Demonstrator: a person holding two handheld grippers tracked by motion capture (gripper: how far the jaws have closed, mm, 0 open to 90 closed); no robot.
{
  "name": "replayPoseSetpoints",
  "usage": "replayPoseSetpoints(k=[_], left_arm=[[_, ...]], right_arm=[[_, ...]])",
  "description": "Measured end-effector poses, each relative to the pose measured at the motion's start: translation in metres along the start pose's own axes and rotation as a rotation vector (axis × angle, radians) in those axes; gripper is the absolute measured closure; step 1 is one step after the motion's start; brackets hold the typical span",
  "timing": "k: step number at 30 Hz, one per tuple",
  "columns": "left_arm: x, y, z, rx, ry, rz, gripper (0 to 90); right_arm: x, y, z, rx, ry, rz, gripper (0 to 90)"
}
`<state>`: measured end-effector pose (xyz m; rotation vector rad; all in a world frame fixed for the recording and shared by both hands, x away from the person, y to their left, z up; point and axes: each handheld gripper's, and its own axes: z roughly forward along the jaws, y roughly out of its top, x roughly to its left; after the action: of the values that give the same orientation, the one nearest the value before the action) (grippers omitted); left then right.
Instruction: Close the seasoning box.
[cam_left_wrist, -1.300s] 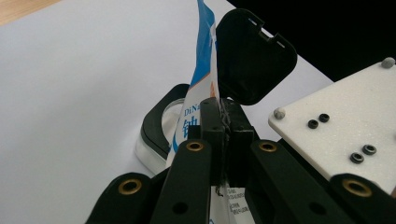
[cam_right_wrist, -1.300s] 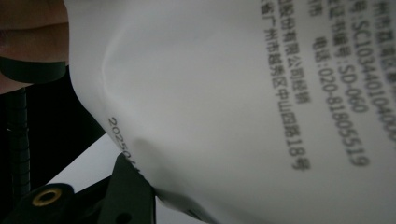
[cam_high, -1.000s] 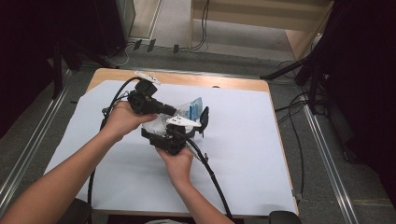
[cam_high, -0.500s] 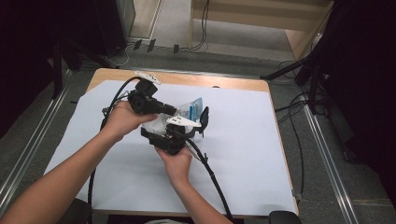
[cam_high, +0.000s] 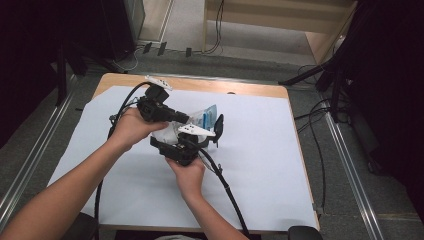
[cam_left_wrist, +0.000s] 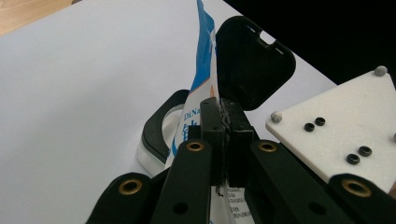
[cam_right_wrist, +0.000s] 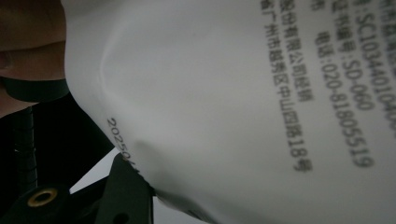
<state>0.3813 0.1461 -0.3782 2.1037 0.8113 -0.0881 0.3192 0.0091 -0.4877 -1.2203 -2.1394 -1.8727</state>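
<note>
White paper covers the wooden counter (cam_high: 280, 165), and above its middle a person holds a thin blue-and-white printed plastic pouch (cam_high: 206, 116) between two black tongs. The left tongs (cam_left_wrist: 223, 122) are closed on the pouch's edge, their jaws pinched flat with the film between them. The right tongs (cam_high: 212, 131) sit just under the pouch; in the right gripper view the white printed film (cam_right_wrist: 243, 93) presses close against a jaw, but whether they clamp it I cannot tell. Behind the pouch lies a black-rimmed clear container with a hinged black lid (cam_left_wrist: 254, 60) standing open. The pouch looks light, limp and slippery, likely to sag and crumple, so a sealed edge or corner seems the surest hold.
</note>
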Motion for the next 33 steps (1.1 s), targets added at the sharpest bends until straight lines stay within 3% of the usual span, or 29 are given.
replayPoseSetpoints(k=[22, 33], left_arm=[[0.0, -0.0005, -0.0003, -0.003, 0.003, 0.001, 90.0], [-0.0001, -0.0001, 0.0007, 0.0, 0.005, 0.001, 90.0]], right_arm=[[-0.0001, 0.0004, 0.0002, 0.01, 0.0, -0.019, 56.2], [0.0014, -0.0008, 0.0, 0.019, -0.016, -0.055, 52.9]])
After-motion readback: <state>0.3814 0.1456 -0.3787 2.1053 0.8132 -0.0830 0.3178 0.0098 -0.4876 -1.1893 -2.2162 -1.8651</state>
